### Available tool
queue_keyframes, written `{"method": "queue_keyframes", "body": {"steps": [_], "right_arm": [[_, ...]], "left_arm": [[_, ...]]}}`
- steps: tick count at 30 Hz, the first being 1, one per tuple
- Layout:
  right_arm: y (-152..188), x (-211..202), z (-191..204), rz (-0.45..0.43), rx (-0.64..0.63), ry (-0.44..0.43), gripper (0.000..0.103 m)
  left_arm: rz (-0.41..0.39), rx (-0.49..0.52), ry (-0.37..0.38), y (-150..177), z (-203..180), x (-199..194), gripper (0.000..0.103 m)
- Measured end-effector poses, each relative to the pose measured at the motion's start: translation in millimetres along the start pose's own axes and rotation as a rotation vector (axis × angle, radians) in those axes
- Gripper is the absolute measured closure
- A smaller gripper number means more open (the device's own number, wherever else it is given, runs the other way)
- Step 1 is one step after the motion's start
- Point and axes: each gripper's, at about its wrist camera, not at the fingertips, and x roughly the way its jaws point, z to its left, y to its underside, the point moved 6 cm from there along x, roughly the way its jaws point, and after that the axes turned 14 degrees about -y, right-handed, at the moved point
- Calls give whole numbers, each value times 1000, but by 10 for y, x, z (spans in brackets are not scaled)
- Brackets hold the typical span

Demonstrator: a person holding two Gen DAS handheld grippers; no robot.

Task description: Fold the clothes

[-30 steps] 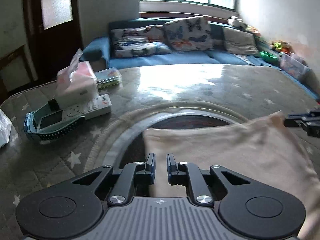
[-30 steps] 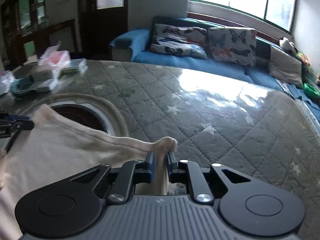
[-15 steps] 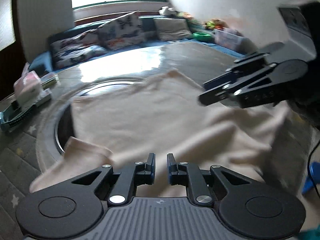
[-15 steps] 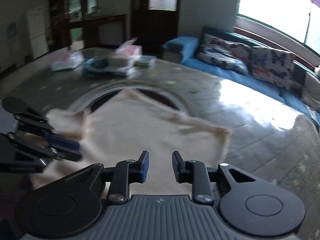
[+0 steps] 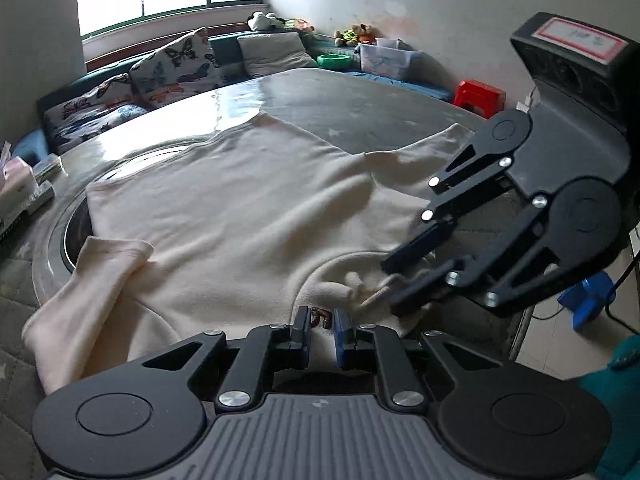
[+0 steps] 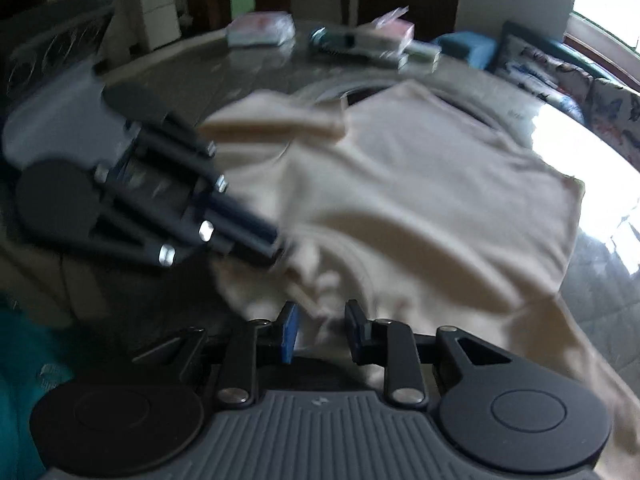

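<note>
Cream shirt [image 5: 240, 216] spread flat on the quilted counter [image 5: 360, 100], both grippers at its near collar edge.
Left gripper [image 5: 320, 326]: jaws nearly closed, a narrow gap over the collar label; whether they pinch fabric cannot be told. Right gripper [image 6: 320, 334]: jaws have just been opening, now parted and released, cloth lying between them. Farther off, a sofa [image 5: 132, 92] with butterfly cushions under the window.

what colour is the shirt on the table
Cream, plain; the shirt shows best in the left wrist view.
</note>
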Motion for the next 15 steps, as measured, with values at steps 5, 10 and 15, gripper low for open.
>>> {"method": "queue_keyframes", "body": {"steps": [5, 10, 15], "right_arm": [[-37, -152, 43, -35, -5, -14, 77], [-157, -247, -222, -115, 56, 58, 76], [-16, -165, -416, -89, 130, 84, 76]], "left_arm": [[-24, -97, -40, -196, 202, 78, 88], [5, -151, -34, -243, 212, 319, 88], [19, -81, 8, -132, 37, 349, 86]]}}
